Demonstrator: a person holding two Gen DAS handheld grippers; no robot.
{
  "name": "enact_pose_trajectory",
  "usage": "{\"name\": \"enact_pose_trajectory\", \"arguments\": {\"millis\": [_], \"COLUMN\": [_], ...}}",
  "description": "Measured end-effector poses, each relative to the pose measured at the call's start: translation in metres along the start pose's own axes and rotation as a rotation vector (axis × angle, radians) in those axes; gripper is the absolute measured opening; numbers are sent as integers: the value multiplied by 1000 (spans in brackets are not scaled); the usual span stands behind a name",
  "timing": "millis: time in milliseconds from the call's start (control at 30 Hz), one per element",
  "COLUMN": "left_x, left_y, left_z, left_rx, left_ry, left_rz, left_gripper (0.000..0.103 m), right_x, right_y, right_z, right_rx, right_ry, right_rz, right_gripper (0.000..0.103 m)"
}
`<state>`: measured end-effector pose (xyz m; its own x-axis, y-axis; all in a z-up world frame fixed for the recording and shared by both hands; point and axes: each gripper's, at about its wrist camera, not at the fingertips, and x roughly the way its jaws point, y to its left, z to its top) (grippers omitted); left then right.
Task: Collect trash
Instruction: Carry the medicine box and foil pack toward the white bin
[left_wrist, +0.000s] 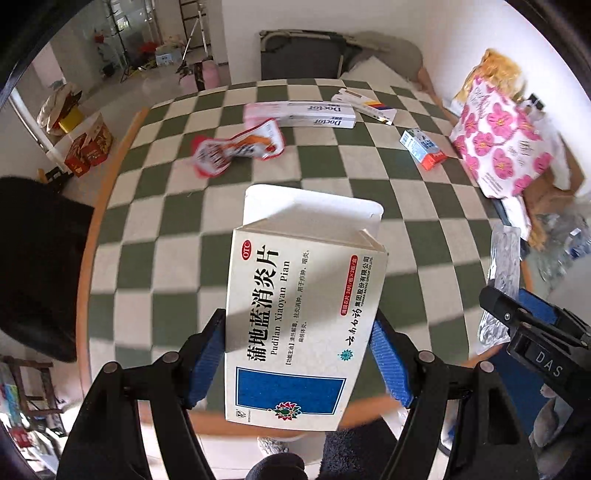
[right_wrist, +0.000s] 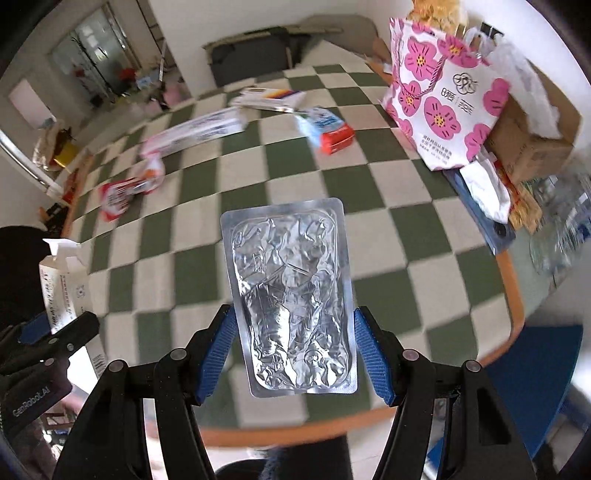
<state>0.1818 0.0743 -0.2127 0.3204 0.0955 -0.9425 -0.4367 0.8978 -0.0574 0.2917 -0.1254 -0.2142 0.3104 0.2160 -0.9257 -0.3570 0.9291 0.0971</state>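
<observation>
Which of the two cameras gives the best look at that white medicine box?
The left wrist view: the medicine box fills the centre, its print readable, held between the left gripper fingers. The right wrist view catches only a narrow, partly cut-off side of it at the left edge.

- A round table (left_wrist: 122, 206) with an orange rim is wearing a green-and-white checked cloth (right_wrist: 295, 177).
- A white gift bag (right_wrist: 443, 107) printed with pink flowers is standing upright at the table's right edge, just beside a brown cardboard box (right_wrist: 532, 147).
- A dark chair (left_wrist: 299, 55) is sitting at the table's far side.
- Red boxes (left_wrist: 88, 147) are resting on the floor to the left, near a yellow container (left_wrist: 70, 120).
</observation>
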Motion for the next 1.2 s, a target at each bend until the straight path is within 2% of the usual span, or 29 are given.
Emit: {"name": "enact_pose_trajectory", "arguments": {"millis": [200, 300, 467, 667, 833, 967, 1033, 1200], "left_x": [-29, -26, 1, 77, 171, 249, 285, 354], "left_y": [41, 59, 72, 78, 88, 97, 99, 99], "left_z": [-85, -121, -170, -223, -256, -273, -280, -299], "left_rx": [-7, -38, -61, -111, -202, -271, -284, -314], "left_ry": [33, 93, 183, 339, 452, 502, 507, 565], "left_rz": [-41, -58, -74, -94, -124, -142, -177, -225], "left_gripper": [72, 72, 72, 72, 72, 72, 73, 74], "right_x": [-55, -67, -52, 17, 94, 172, 209, 303], "right_y": [43, 58, 70, 63, 49, 35, 29, 15], "right_z": [-100, -153, -225, -294, -340, -370, -382, -412], "right_rx": [8, 20, 9, 48, 90, 138, 146, 172], "right_ry": [-30, 14, 117, 280, 382, 445, 467, 521], "right_rz": [29, 56, 60, 50, 64, 91, 101, 137], "right_gripper": [67, 67, 67, 67, 67, 67, 67, 67]}}
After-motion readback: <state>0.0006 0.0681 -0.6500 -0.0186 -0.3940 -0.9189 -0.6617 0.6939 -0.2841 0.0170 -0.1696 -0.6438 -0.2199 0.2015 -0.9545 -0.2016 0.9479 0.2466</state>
